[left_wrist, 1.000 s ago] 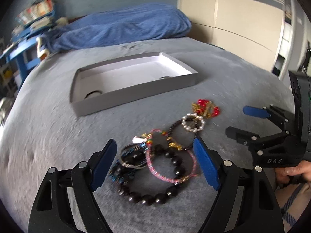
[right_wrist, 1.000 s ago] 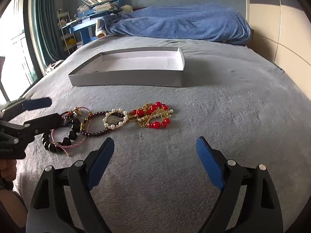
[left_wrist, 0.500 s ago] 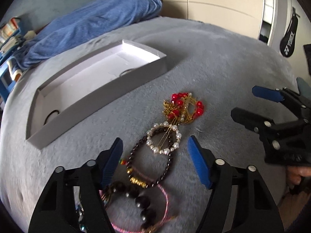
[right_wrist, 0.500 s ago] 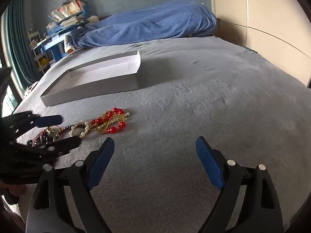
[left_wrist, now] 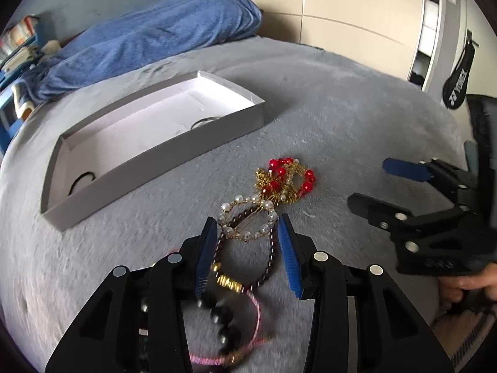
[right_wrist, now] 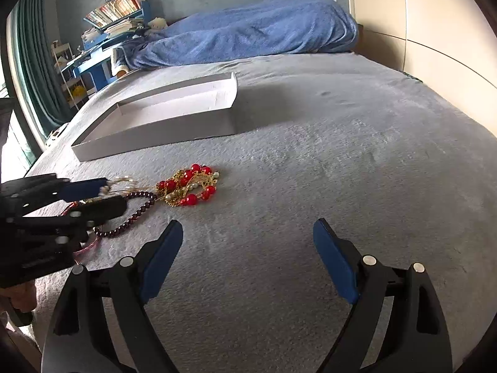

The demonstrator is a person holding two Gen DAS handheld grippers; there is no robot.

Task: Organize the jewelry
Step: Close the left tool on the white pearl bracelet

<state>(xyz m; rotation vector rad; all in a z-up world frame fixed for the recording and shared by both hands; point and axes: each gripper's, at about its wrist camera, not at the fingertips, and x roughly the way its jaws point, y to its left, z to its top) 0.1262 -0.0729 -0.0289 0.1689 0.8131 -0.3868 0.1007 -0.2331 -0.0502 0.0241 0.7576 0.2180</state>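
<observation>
Left gripper [left_wrist: 247, 242] low over the grey bed cover [left_wrist: 341, 118], blue pads [left_wrist: 287, 255] partly closed either side of the pearl ring [left_wrist: 248, 217] and the dark bead bracelet [left_wrist: 264, 258]. Can't tell if the pads are touching the beads; gap between them is visible, nothing lifted. Red-and-gold bead piece [left_wrist: 287, 180] lies just beyond the pearl ring, touching it. Pink cord bracelet [left_wrist: 248, 326] and black bead bracelet [left_wrist: 223, 317] are under the gripper body, blurred. Right gripper [left_wrist: 369, 183] sits to the right, well apart from the jewelry, fingers spread, held by a hand [left_wrist: 466, 283]. White shallow box [left_wrist: 155, 158] is farther in on the cover; a thin metal ring [left_wrist: 205, 122] at its right end, a dark ring [left_wrist: 82, 180] at its left end. Blue blanket [left_wrist: 149, 43] heaped at the bed's far edge, beige wardrobe [left_wrist: 357, 15] behind, black racket bag [left_wrist: 458, 84] hanging at right.

Right gripper [right_wrist: 248, 248] hovers over bare cover [right_wrist: 341, 155], jaws wide apart, holding nothing. Left gripper [right_wrist: 115, 192] comes in from the left edge, its fingers over the pearl ring [right_wrist: 124, 183] and dark bead bracelet [right_wrist: 136, 211]. Red-and-gold piece [right_wrist: 189, 186] just right of them. White box [right_wrist: 161, 130] behind, contents hidden by its wall. Blue blanket [right_wrist: 248, 34] at the far edge, blue shelf [right_wrist: 102, 43] with books, green curtain [right_wrist: 37, 62] at left.
</observation>
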